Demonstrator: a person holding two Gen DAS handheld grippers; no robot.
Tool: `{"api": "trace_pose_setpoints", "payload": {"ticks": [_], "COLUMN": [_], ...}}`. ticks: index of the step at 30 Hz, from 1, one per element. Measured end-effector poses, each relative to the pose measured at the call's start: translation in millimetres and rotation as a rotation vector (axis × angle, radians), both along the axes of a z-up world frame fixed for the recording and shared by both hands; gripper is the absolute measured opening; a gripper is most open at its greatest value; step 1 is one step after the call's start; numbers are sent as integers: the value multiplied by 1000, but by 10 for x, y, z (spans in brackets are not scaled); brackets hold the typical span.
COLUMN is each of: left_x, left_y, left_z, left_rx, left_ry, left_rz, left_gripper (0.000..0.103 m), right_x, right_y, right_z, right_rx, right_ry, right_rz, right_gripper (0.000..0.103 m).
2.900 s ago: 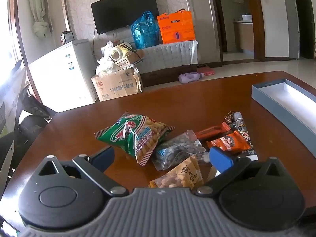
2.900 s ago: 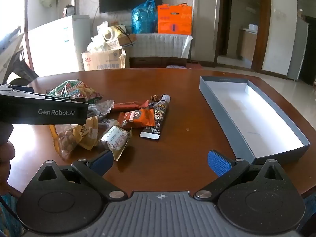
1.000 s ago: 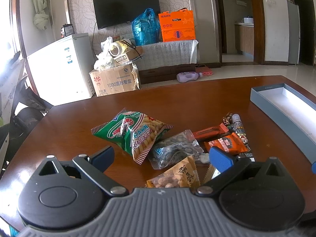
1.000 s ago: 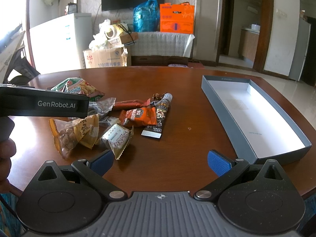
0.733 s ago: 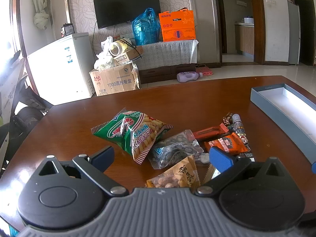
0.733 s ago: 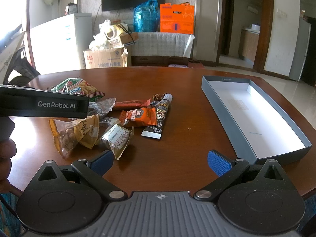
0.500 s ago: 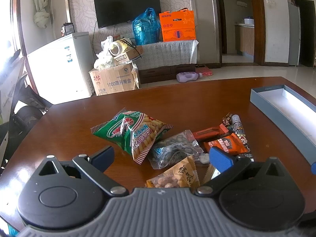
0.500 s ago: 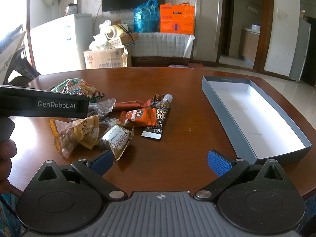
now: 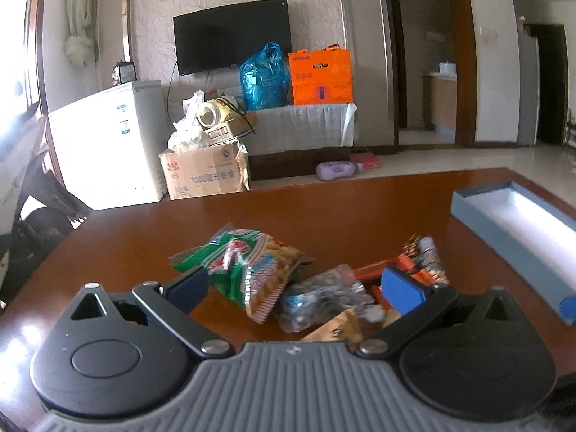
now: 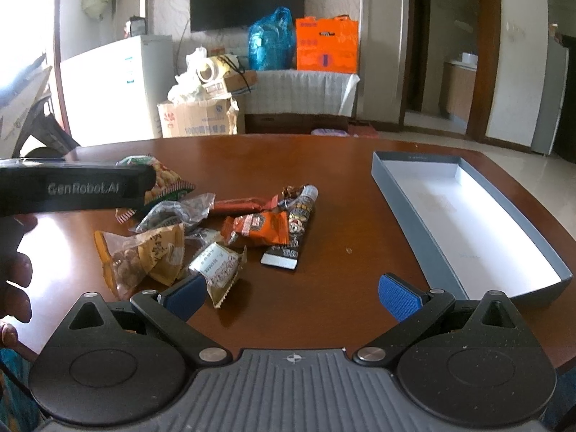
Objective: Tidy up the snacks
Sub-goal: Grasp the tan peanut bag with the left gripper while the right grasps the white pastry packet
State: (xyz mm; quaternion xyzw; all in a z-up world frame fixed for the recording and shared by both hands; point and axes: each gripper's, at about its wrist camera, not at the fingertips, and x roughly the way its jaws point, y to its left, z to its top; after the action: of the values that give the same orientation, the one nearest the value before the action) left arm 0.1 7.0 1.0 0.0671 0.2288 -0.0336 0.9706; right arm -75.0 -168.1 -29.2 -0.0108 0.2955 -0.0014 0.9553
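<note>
A pile of snack packets lies on the brown table (image 10: 324, 165). In it are a green cracker bag (image 9: 248, 262), a clear packet (image 9: 320, 298), an orange packet (image 10: 261, 228), a dark bar (image 10: 297, 223), a nut bag (image 10: 144, 257) and a small beige packet (image 10: 219, 268). An empty grey box (image 10: 464, 216) with a white inside stands to the right. My left gripper (image 9: 295, 284) is open just before the green bag and clear packet. My right gripper (image 10: 293, 293) is open over bare table, nothing between its fingers.
The left gripper's black body (image 10: 72, 189) and a hand (image 10: 14, 270) fill the left of the right wrist view. Beyond the table stand a white fridge (image 9: 108, 147), a cardboard box (image 9: 205, 172) and a TV (image 9: 232, 36). Table edges are close at front and right.
The left gripper has moved forward and lower toward the green bag and clear packet. The right gripper has barely shifted. Both stay open.
</note>
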Motion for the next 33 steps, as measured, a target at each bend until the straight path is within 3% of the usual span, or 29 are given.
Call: {"api": "trace_pose_setpoints", "payload": {"ticks": [7, 10, 14, 21, 24, 33], "left_x": [-49, -124, -278, -379, -319, -170], "left_y": [288, 417, 456, 519, 538, 566], "left_z": [60, 69, 29, -177, -256, -452], "left_rx": [-91, -50, 15, -25, -51, -27], "left_ry": [51, 45, 31, 62, 66, 68], "left_rz": [-4, 16, -39, -139, -149, -123], "left_gripper": [103, 103, 103, 102, 102, 99], "right_x": [25, 34, 79, 167, 201, 310], "right_y": [57, 74, 99, 133, 138, 196], "right_z": [5, 10, 2, -76, -103, -210], "right_rx": [-47, -62, -88, -99, -115, -140], "right_ry": [-19, -37, -49, -51, -48, -36], "right_rz": [41, 75, 139, 198, 219, 286], "right_gripper": [103, 103, 103, 102, 102, 102]}}
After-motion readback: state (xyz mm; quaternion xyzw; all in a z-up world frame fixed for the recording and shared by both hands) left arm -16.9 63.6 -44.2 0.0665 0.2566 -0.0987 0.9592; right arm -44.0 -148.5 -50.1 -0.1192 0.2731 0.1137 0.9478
